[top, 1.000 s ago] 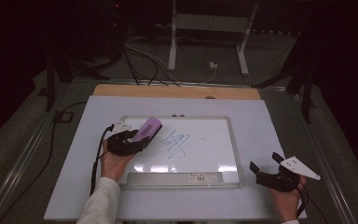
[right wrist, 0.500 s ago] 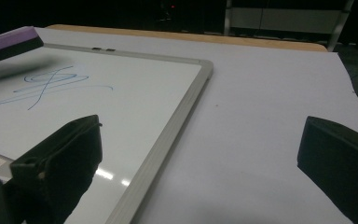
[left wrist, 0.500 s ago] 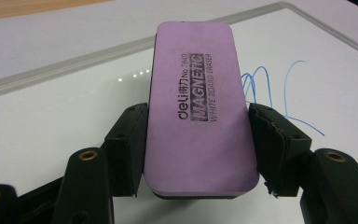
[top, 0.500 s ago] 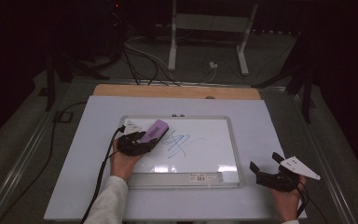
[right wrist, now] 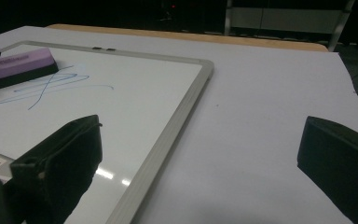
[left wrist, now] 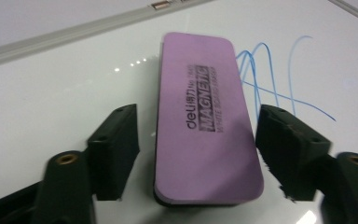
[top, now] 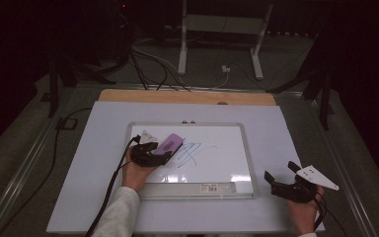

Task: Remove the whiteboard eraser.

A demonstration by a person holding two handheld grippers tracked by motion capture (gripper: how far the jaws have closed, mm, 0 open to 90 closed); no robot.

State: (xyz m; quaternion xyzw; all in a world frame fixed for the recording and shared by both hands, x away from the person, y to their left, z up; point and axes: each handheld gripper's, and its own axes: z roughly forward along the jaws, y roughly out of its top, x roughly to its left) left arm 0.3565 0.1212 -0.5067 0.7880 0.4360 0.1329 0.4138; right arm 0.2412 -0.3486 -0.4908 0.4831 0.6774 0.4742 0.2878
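Note:
A purple whiteboard eraser (top: pixel 170 142) (left wrist: pixel 205 121) lies flat on the whiteboard (top: pixel 247 148), its far end beside a blue scribble (top: pixel 193 153) (left wrist: pixel 271 79). My left gripper (top: pixel 161 151) (left wrist: pixel 200 137) straddles the eraser's near end. Its jaws have just been opening, and a gap shows on each side between pad and eraser. My right gripper (top: pixel 280 171) (right wrist: pixel 200 154) rests open on the white sheet to the right of the board's lower corner, with nothing between its jaws. The right gripper view shows the eraser (right wrist: pixel 14 67) and scribble (right wrist: pixel 46 86) far to the left.
The whiteboard lies on a white sheet (top: pixel 296 133) over the table, and a wooden strip (top: pixel 187 97) runs along the back edge. A barcode label (top: pixel 212 187) sits on the board's front frame. Cables (top: pixel 148 64) and stand legs (top: pixel 182 54) lie on the floor behind.
The left hand carried the eraser a little to the right and down onto the board. Its jaws have since parted from the eraser's sides. The right hand stayed still.

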